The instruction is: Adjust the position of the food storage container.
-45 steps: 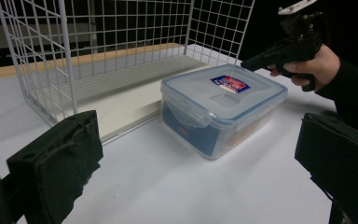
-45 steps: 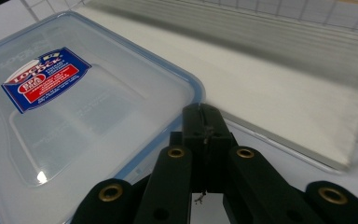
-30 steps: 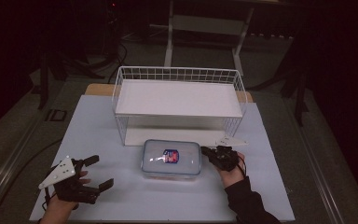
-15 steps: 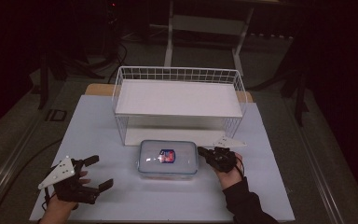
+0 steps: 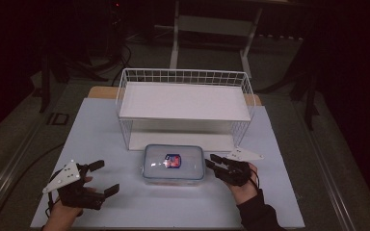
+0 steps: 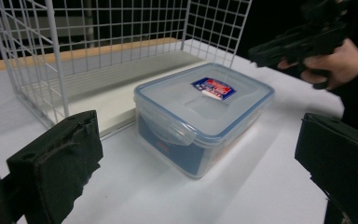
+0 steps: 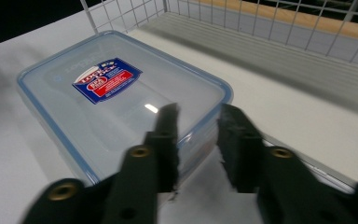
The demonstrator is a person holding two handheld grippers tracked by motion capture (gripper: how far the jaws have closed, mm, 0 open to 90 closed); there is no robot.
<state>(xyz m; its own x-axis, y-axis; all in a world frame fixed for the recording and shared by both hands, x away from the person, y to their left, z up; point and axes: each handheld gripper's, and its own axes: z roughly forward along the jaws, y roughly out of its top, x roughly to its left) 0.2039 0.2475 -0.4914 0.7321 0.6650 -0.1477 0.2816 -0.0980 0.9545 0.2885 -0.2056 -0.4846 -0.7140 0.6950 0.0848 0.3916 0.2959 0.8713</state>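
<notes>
lidded plastic box on the white table, just in front of the wire rack, between the two grippers; right gripper beside the box's right end, its jaws having just been opening, now parted with nothing pinched, blurred in the right gripper view so contact with the rim cannot be told; left gripper spread wide, well apart from the box, cut off in its own view
</notes>
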